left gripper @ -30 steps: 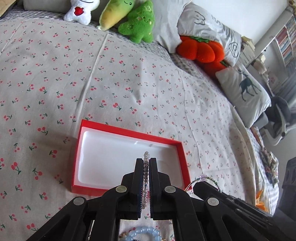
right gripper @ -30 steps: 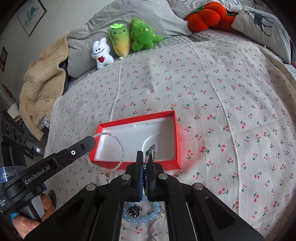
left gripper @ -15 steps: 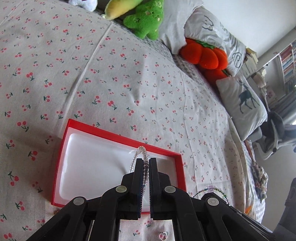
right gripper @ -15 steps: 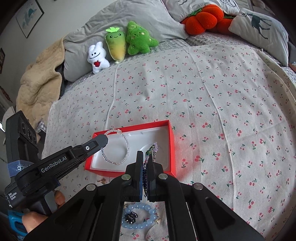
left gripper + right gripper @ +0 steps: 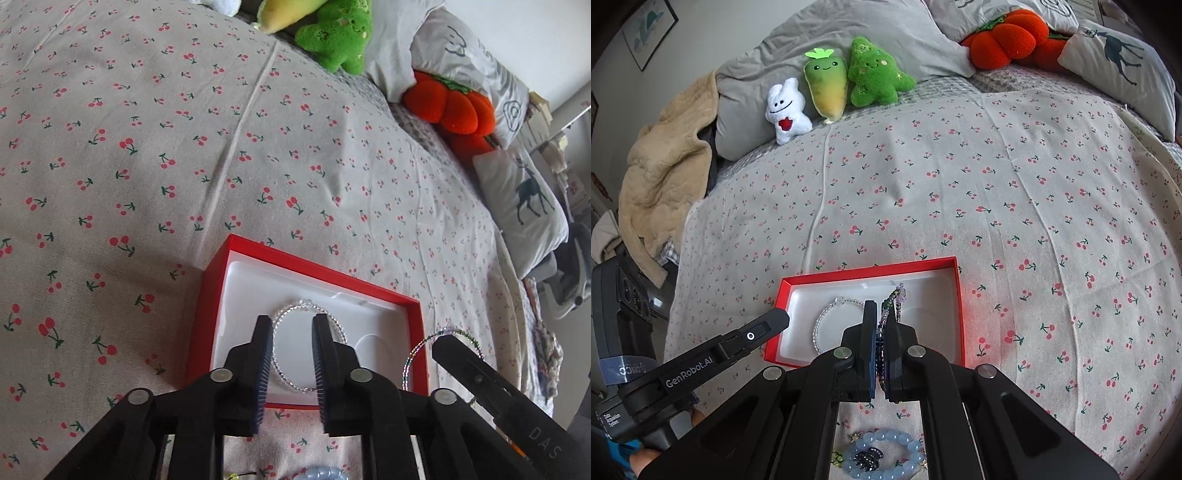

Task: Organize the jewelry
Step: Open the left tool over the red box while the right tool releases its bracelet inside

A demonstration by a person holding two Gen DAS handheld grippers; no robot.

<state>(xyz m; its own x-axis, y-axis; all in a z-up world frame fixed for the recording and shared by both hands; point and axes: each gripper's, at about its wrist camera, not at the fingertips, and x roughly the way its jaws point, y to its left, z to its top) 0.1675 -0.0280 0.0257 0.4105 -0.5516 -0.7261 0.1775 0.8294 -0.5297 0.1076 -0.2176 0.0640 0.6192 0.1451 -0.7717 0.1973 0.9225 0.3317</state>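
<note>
A red box (image 5: 207,310) with a white liner lies on the cherry-print bedspread; it also shows in the right wrist view (image 5: 955,295). A clear bead bracelet (image 5: 291,314) lies flat in the box, loose, also seen from the right wrist (image 5: 822,325). My left gripper (image 5: 291,325) is open just above it. My right gripper (image 5: 885,310) is shut on a green and purple bead bracelet (image 5: 895,295), held over the box's near side; from the left wrist that bracelet (image 5: 413,354) hangs at the box's right edge.
A pale blue bead bracelet (image 5: 882,458) and a small black hair claw (image 5: 866,458) lie on the bedspread in front of the box. Plush toys (image 5: 827,85) and pillows (image 5: 1115,62) line the head of the bed. A beige blanket (image 5: 661,173) hangs at the left.
My left gripper lowered the clear bracelet into the box and opened, letting it go. My right gripper moved in over the box with its bracelet.
</note>
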